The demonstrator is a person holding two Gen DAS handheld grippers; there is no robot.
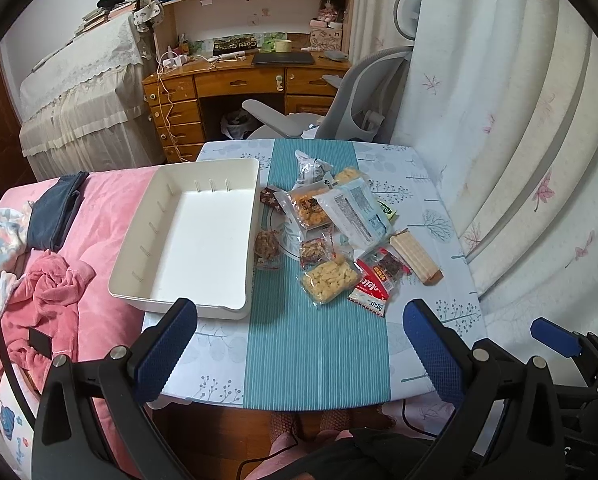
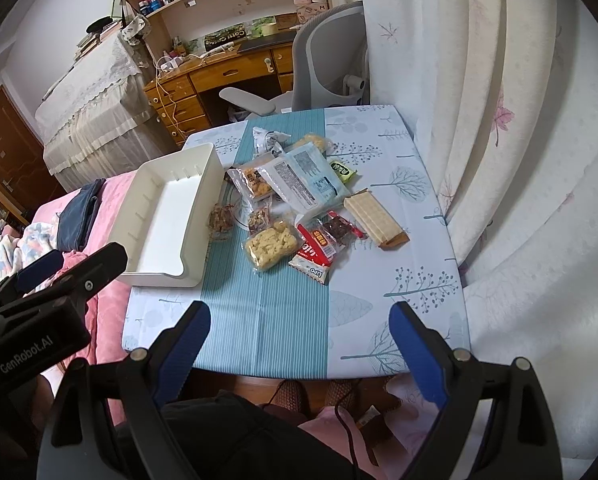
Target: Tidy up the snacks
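- Your left gripper (image 1: 299, 344) hangs over the near edge of the table (image 1: 439, 208) with its jaws spread wide and nothing between the blue pads (image 1: 165, 344).
- Your right gripper (image 2: 299, 344) sits just to the right of it, also over the near edge, jaws released and empty.
- Both point down toward the teal striped runner (image 1: 319, 352) that crosses the middle of the tablecloth.
- You have the white tray (image 1: 139, 256) at the left of the table, partly hanging over the pink bedding (image 1: 99, 208); its inside is bare.
- Your snacks (image 1: 331, 224) lie in a loose heap just right of the tray, well ahead of both grippers.
- Nearest to you are a clear pack of pale yellow puffs (image 1: 331, 280) and a red-and-white packet (image 1: 373, 290), touching each other.
- A long wafer pack (image 1: 415, 258) lies at the right end of the heap, on the white cloth.
- A large pale blue packet (image 1: 359, 208) rests on top of the heap, overlapping an orange-cracker bag (image 1: 307, 208).
- A small green packet (image 2: 343, 171) peeks out beside the blue one; its label is probably too small to read.
- A small dark packet (image 1: 271, 196) touches the tray's right wall.
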